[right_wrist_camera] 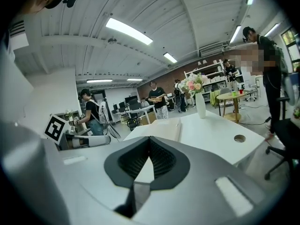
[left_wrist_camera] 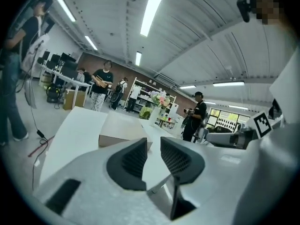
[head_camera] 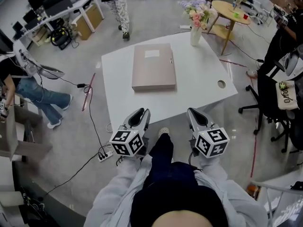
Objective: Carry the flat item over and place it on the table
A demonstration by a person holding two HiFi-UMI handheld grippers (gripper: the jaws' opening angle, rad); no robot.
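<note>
The flat item, a beige box file, lies flat on the white table, toward its far half. Both grippers hover close to my body, just off the table's near edge and well short of the file. My left gripper has its jaws a narrow gap apart with nothing between them. My right gripper has its jaws closed together and holds nothing. In the left gripper view the file lies beyond the left gripper. In the right gripper view the file shows above the right gripper.
A white vase of flowers stands at the table's far right corner, and a cable hole sits near the right edge. A round wooden side table, an office chair, a power strip with cables and standing people surround the table.
</note>
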